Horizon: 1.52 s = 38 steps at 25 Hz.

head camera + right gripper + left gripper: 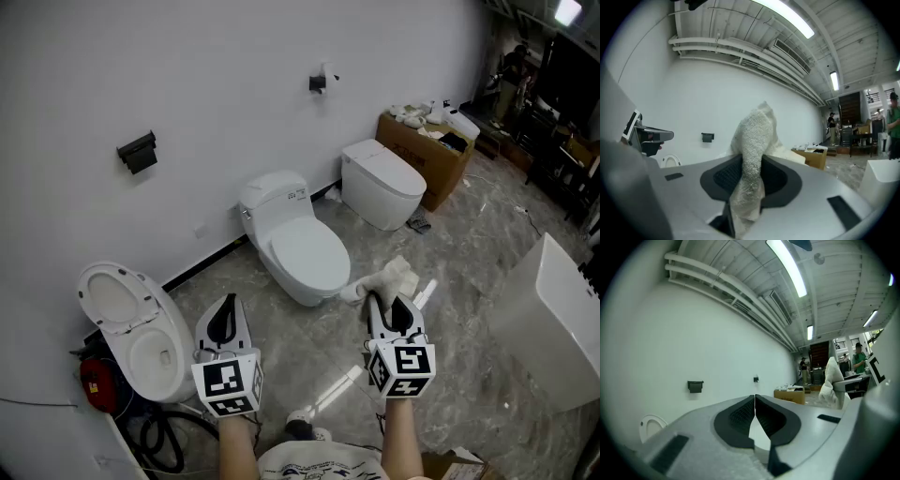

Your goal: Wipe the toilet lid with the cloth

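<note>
Head view: you hold the left hand-held gripper (222,323) and the right hand-held gripper (394,314) side by side above the marble floor (469,253), on the near side of the middle toilet, whose toilet lid (309,253) lies closed. The white cloth (384,279) juts from the right one, just right of that toilet's near end, and an open toilet (141,337) stands at the left. Left gripper view: the jaws of your left hand-held gripper (754,401) are pressed together with nothing between them, and the cloth (831,380) shows at the right. Right gripper view: your right hand-held gripper (750,168) pinches the cloth (752,154), which rises in a bunched fold above the jaws.
</note>
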Motion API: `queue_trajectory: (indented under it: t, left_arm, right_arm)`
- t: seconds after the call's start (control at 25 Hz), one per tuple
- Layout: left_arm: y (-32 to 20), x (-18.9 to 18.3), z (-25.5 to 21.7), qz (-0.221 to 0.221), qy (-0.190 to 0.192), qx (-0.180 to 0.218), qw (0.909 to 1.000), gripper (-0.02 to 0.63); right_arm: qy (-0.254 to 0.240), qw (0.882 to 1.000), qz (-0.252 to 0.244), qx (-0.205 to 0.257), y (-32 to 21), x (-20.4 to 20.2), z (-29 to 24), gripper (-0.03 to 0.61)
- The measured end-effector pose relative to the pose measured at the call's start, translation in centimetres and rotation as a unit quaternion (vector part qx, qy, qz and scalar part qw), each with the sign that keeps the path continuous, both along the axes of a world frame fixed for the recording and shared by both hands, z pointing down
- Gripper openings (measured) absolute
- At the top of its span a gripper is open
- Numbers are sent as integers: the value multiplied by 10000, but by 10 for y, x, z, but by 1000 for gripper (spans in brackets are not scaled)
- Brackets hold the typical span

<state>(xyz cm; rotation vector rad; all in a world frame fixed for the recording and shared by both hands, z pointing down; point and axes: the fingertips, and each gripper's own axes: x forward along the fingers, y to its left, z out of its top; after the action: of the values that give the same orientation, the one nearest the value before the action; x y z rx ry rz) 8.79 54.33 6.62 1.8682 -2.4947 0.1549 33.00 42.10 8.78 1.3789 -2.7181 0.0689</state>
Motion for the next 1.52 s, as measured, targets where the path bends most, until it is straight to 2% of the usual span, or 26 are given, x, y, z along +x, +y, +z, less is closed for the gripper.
queue_trajectory:
  t: [0.4,1.12,1.52]
  left_arm:
    - [-6,-16,3,-48,-19,7,10000,9]
    - [-29,-78,15,15,-46,-105,9999,9]
    - [-74,-104,32,-88,50,-214,9997,9]
  right_arm:
    - [8,10000,27,46,-9,-13,2,109]
    - [-167,9994,287,-20,-31,-60,8,110]
    - [-118,9997,156,-139,-83,-92,24,110]
